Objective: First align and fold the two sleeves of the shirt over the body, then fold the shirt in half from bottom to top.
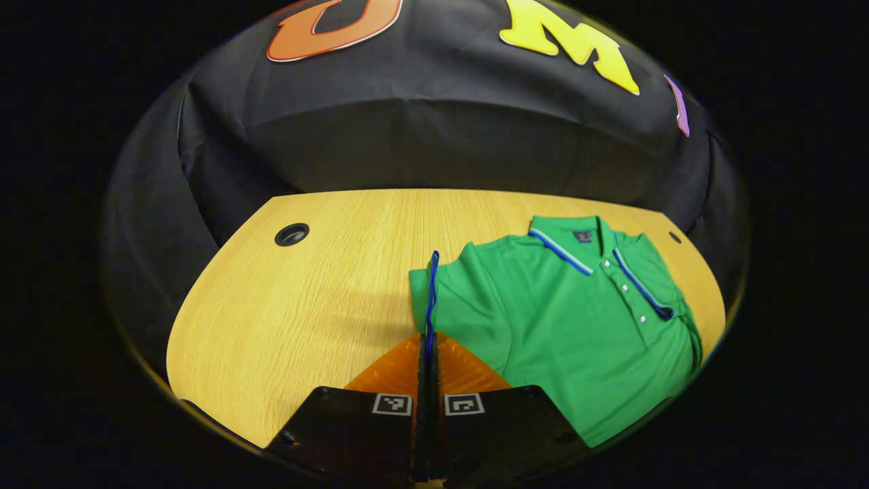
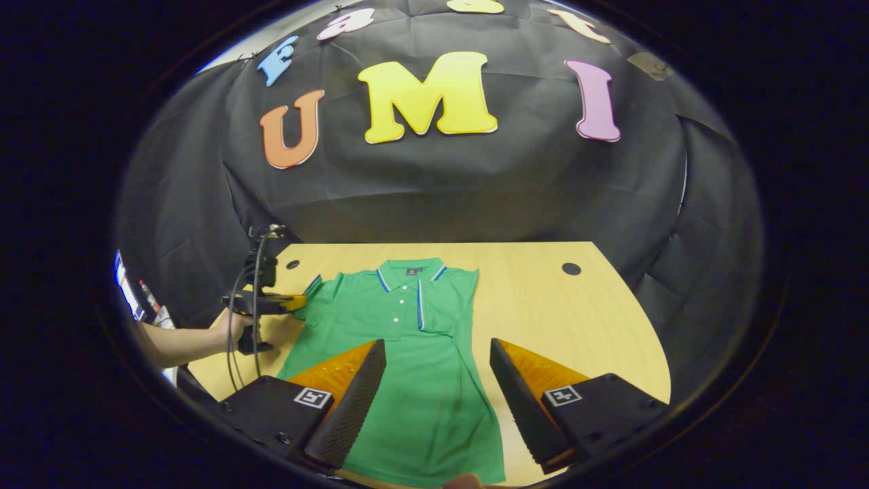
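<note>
While pinched flat between the closed fingers of the left gripper [image 1: 429, 353], blue-trimmed sleeve cuff [image 1: 432, 295] of green polo shirt [image 1: 577, 319] raised off the wooden table [image 1: 305, 305], rest of shirt lying front-up, collar [image 1: 570, 244] toward the booth wall. In right gripper view: right gripper [image 2: 438, 380] poised above shirt's lower body, fingers spread wide, gripping nothing, the near-side sleeve already folded in over the body. Farther left there, hand [image 2: 234, 329] carrying the other gripper at the shirt's far sleeve.
</note>
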Tool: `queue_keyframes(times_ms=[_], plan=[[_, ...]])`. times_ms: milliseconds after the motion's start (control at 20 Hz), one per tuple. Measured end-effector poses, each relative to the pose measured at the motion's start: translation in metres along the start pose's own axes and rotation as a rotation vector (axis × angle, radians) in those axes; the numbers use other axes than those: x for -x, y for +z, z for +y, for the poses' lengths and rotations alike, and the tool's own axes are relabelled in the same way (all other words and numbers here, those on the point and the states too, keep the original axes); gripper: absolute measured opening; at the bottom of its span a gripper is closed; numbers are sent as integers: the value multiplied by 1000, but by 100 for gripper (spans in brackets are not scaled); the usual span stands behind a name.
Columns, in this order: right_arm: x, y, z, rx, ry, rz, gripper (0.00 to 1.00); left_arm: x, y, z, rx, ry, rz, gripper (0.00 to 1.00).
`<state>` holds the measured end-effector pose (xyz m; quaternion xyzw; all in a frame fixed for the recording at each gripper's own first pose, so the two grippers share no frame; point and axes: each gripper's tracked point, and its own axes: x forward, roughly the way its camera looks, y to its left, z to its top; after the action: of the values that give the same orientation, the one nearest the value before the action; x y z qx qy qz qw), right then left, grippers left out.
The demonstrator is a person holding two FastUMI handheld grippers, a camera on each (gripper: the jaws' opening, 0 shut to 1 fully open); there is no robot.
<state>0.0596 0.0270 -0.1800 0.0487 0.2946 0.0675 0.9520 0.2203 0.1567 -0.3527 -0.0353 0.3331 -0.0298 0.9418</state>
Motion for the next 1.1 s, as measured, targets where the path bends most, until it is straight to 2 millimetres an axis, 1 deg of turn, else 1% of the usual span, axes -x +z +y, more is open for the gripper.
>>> queue_keyframes(times_ms=[100, 200, 350, 450, 550, 650, 800, 850, 900, 950, 1000, 1050, 1100], plan=[[2, 0, -2, -18, -2, -3, 97, 8, 17, -5, 11, -15, -24, 4], [5, 0, -6, -22, -4, -9, 97, 17, 34, -15, 34, -36, -41, 4], [11, 3, -15, -35, -18, -25, 98, 25, 54, -37, 67, -65, -55, 4], [20, 2, -23, -55, -30, -36, 97, 26, 60, -56, 52, -65, -49, 4], [27, 1, -34, -73, -47, -43, 98, 24, 60, -80, 23, -74, -35, 3], [36, -3, -47, -96, -70, -42, 97, 16, 56, -107, -14, -92, -13, 4], [48, -9, -65, -121, -104, -41, 97, 1, 42, -145, -46, -116, 19, 5], [51, -10, -70, -125, -111, -42, 94, -4, 39, -155, -50, -127, 28, 5], [54, -12, -75, -128, -118, -41, 97, -7, 35, -163, -57, -129, 36, 6], [56, -13, -79, -131, -123, -40, 97, -8, 34, -169, -64, -133, 39, 6], [56, -14, -83, -133, -126, -36, 98, -7, 34, -176, -68, -141, 36, 9], [57, -14, -85, -136, -128, -34, 98, -3, 38, -182, -70, -152, 24, 12], [57, -13, -86, -137, -127, -38, 94, 1, 41, -185, -74, -160, 11, 18]])
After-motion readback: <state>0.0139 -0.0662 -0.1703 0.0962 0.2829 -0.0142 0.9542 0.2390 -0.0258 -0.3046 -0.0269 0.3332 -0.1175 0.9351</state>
